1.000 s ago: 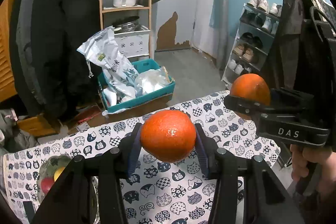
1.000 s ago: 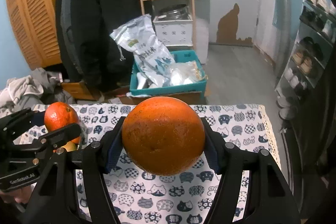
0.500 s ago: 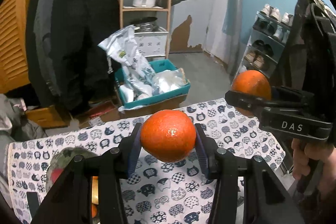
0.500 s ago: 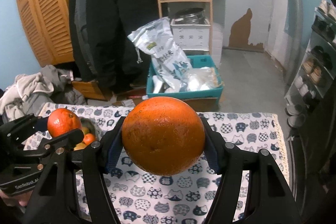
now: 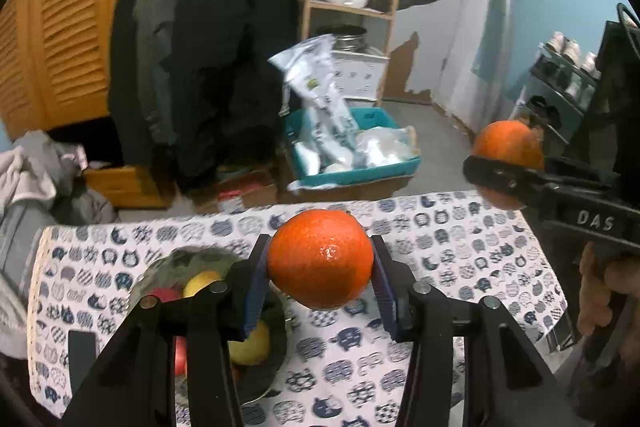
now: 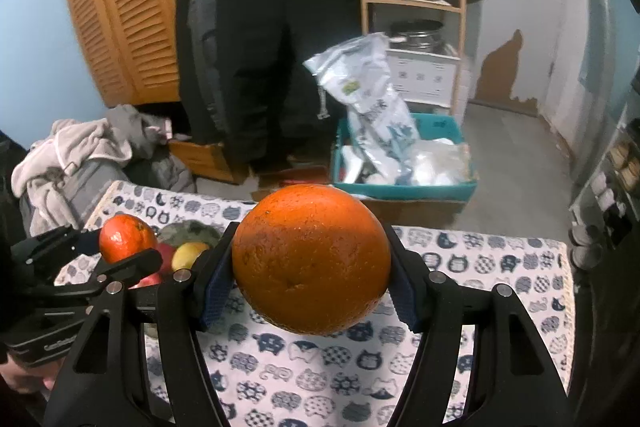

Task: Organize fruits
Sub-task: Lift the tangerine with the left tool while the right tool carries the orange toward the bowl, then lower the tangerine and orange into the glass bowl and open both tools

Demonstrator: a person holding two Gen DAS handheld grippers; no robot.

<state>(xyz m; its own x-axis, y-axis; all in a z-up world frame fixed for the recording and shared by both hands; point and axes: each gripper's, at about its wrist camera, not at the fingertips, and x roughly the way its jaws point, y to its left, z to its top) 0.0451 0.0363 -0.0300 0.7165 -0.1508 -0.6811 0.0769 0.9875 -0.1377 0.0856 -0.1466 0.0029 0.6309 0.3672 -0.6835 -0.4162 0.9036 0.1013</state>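
Note:
My left gripper (image 5: 320,261) is shut on a small orange (image 5: 320,259), held in the air above the table with the cat-print cloth (image 5: 460,251). A larger orange (image 6: 312,259) is clamped in my right gripper (image 6: 312,267), which is shut on it to the right of the left one. From the left wrist view the large orange (image 5: 506,151) shows at the right; from the right wrist view the small orange (image 6: 126,239) shows at the left. Below and left of the left gripper sits a dark bowl (image 5: 180,259) holding yellow and red fruit (image 5: 200,279).
Beyond the table's far edge stands a teal crate (image 5: 352,171) with plastic bags on a cardboard box. Dark coats (image 5: 208,39) hang behind it, a wooden shelf (image 5: 352,7) carries pots, and a heap of clothes (image 6: 80,155) lies at the left. A shoe rack (image 5: 560,83) lines the right wall.
Both grippers have travelled to the left over the table with their oranges still clamped. The fruit bowl has come further into view under the left gripper.

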